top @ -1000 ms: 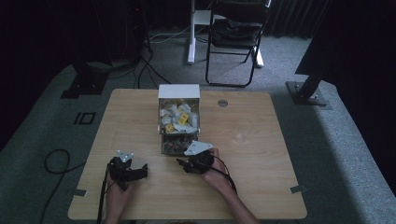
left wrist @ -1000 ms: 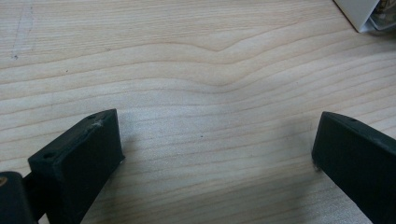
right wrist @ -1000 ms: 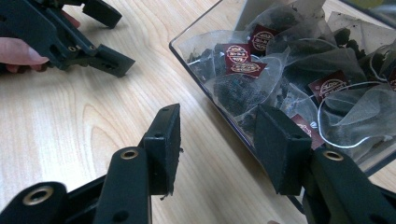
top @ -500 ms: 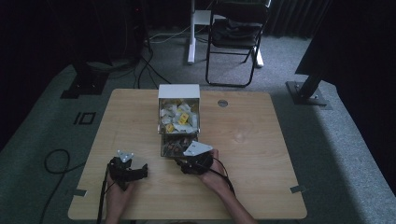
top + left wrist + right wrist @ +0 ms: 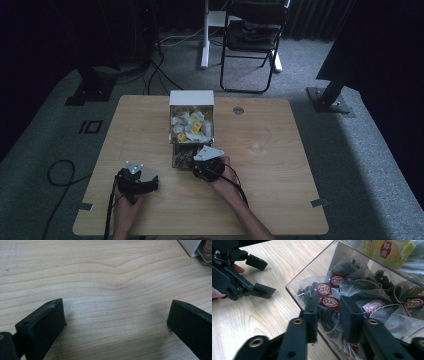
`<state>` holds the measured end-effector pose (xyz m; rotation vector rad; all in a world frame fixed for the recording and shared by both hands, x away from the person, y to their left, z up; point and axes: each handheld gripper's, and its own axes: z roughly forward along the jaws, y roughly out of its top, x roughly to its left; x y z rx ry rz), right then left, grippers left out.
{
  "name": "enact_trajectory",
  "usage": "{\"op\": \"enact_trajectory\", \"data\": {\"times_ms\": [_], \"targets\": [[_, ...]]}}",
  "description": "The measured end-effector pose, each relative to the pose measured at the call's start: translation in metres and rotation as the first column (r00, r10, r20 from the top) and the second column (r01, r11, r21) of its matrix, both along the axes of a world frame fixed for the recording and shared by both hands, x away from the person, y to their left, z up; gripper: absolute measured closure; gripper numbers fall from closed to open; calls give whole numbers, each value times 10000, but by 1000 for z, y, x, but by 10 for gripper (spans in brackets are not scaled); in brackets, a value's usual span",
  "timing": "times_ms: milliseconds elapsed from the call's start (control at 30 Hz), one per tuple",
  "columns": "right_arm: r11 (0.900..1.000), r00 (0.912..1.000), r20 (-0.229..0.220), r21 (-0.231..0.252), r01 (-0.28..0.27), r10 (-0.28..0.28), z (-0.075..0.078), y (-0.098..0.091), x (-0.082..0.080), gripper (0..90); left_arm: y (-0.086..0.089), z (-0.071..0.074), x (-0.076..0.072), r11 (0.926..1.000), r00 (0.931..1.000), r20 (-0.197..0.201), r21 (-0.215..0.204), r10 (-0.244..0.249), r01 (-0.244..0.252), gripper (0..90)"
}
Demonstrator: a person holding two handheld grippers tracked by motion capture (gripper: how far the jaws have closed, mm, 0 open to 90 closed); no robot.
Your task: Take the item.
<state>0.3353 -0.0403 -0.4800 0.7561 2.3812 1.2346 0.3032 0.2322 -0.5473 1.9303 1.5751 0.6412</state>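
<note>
A white box (image 5: 191, 98) holding yellow and white packets (image 5: 190, 125) stands mid-table. Below it a clear drawer (image 5: 181, 154) juts toward me. In the right gripper view that drawer's wall (image 5: 308, 275) encloses mesh tea bags with dark red tags (image 5: 374, 307), and a yellow packet (image 5: 387, 248) lies above. My right gripper (image 5: 328, 305) is at the drawer's front, jaws a narrow gap apart with a red tag showing between them; one jaw stands at the wall, the other inside. In the high view the right gripper (image 5: 198, 167) touches the drawer. My left gripper (image 5: 116, 322) rests wide open on bare wood.
The wooden table (image 5: 280, 150) has a small round hole (image 5: 238, 110) at the back. The left gripper (image 5: 262, 277) lies close to the left of the drawer. A folding chair (image 5: 252, 40) and cables are on the floor beyond.
The right gripper has edged left and forward to the drawer's front. The left gripper has stayed where it was.
</note>
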Motion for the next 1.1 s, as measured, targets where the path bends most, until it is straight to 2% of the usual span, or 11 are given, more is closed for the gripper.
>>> {"op": "enact_trajectory", "data": {"times_ms": [233, 433, 1100], "targets": [[10000, 10000, -62, 30, 56, -56, 0, 0, 1, 842, 0, 0, 0, 10000, 10000, 4, -8, 9, -9, 21], [9999, 9999, 36, 95, 128, -128, 2, -1, 0, 891, 0, 0, 0, 10000, 10000, 8, -6, 9, -9, 21], [9992, 9994, 318, 375, 133, -144, 11, -1, -4, 900, 0, 0, 0, 10000, 10000, -26, 12, -10, 10, 21]]}}
